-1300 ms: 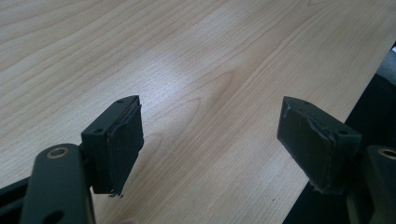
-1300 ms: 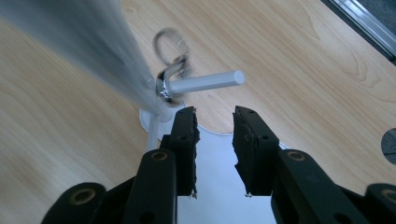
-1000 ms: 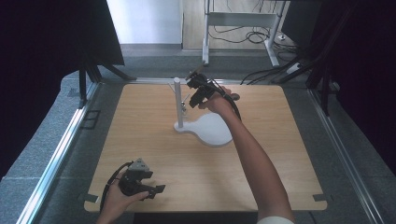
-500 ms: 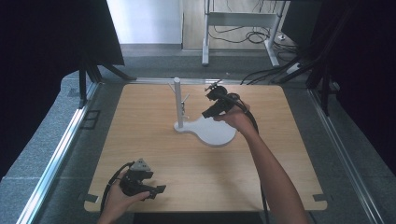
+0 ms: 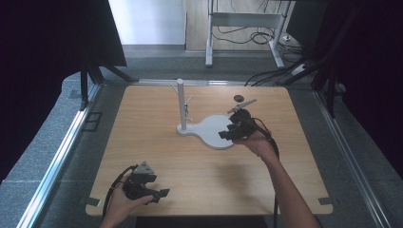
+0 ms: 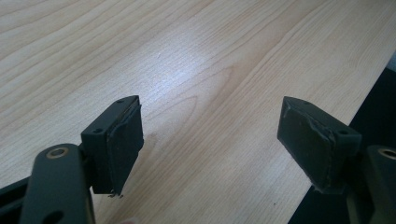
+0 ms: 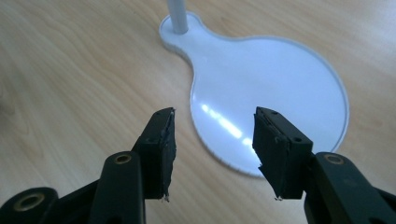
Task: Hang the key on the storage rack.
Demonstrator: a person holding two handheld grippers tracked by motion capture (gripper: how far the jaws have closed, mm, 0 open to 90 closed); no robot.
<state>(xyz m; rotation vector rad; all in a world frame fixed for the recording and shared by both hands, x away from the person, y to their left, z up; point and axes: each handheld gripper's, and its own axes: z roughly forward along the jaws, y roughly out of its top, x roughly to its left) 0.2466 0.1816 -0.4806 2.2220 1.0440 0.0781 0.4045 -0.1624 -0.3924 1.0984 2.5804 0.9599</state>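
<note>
At the table's (image 5: 157,142) near left corner, the left tongs (image 5: 159,194) are held spread and empty above bare wood. Further right, a white stand (image 5: 214,130) with an upright post (image 5: 181,102) is seen mid-table, its round tray end near the right tongs (image 5: 227,134). These have just been opening, nothing between them, and are poised over the tray's near rim. The rim is probably best approached low and square, one pad above and one below, before pressure is applied.
</note>
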